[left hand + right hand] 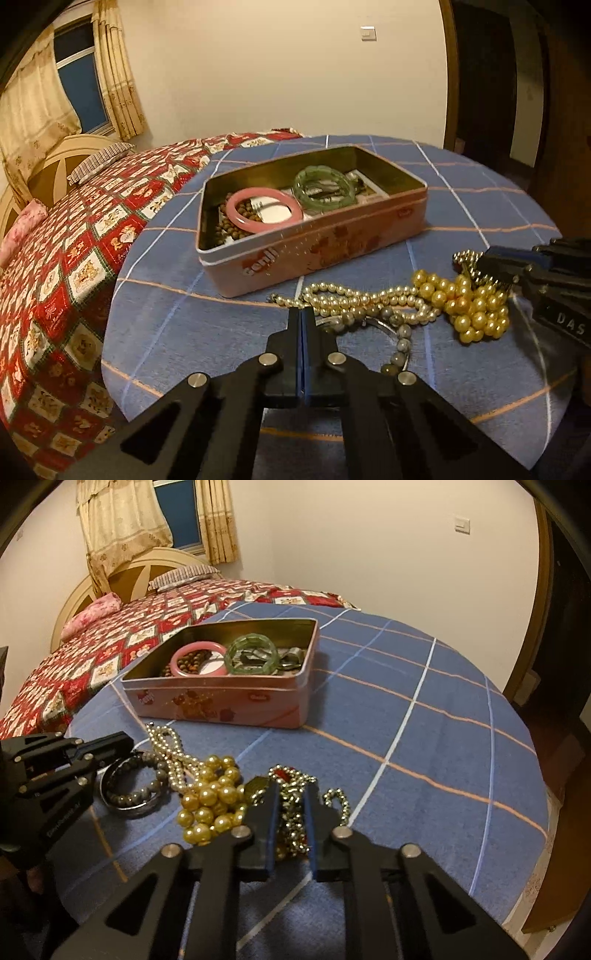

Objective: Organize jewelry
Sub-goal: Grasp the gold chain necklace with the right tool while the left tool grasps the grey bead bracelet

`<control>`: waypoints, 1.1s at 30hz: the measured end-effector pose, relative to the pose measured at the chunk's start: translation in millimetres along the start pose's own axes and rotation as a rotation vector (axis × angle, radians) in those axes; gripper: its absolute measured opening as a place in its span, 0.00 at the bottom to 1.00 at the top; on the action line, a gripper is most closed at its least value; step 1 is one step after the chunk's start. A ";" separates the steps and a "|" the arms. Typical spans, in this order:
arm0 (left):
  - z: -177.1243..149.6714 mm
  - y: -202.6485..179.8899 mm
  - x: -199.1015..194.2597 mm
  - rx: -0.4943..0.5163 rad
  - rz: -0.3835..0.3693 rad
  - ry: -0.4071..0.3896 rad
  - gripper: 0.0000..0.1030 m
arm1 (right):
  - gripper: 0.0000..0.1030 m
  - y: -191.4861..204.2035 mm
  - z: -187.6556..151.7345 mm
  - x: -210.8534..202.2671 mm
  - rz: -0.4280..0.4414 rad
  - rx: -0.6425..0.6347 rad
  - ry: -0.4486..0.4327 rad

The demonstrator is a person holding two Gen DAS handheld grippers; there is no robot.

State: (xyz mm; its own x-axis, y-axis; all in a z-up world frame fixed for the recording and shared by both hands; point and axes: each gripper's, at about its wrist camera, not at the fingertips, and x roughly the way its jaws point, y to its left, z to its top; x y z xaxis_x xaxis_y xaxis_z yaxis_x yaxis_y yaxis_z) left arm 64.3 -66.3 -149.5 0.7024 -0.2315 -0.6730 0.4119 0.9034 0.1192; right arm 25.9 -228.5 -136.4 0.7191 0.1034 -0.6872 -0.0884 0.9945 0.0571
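Observation:
A pink tin box (332, 254) (221, 701) stands open on the blue checked table. It holds a pink bangle (264, 215) (197, 661), a green bangle (325, 188) (251, 653) and brown beads. Loose jewelry lies in front of it: a small-pearl string (354, 299) (170, 749), a big gold-pearl strand (465, 299) (210, 801), a grey-bead bracelet (399, 343) (133, 790) and a gold bead chain (291, 805). My left gripper (301, 314) is shut and empty beside the grey beads. My right gripper (291, 794) has its jaws around the gold chain, a narrow gap between them.
A bed with a red patterned quilt (74, 258) (110, 653) runs along the table's left side. The table's round edge (543, 812) drops off to the right. A dark doorway (491, 74) lies at the far right.

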 end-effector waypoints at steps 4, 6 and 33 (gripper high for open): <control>3.6 -6.8 -4.6 0.031 0.008 -0.018 0.00 | 0.12 -0.4 0.4 -1.4 -0.004 -0.001 0.001; 4.3 -10.7 -2.9 0.045 0.015 -0.002 0.00 | 0.13 -0.2 0.3 -1.4 -0.003 -0.002 0.005; -2.4 -8.9 15.9 0.087 0.061 0.053 0.63 | 0.28 -1.4 0.3 -0.6 -0.018 0.003 0.012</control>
State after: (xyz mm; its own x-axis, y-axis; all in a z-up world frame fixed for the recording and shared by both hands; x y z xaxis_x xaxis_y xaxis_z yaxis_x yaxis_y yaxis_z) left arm 70.4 -77.2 -163.0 0.6970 -0.1560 -0.6999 0.4200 0.8799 0.2222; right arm 25.8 -229.9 -135.8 0.7126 0.0849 -0.6964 -0.0730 0.9962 0.0467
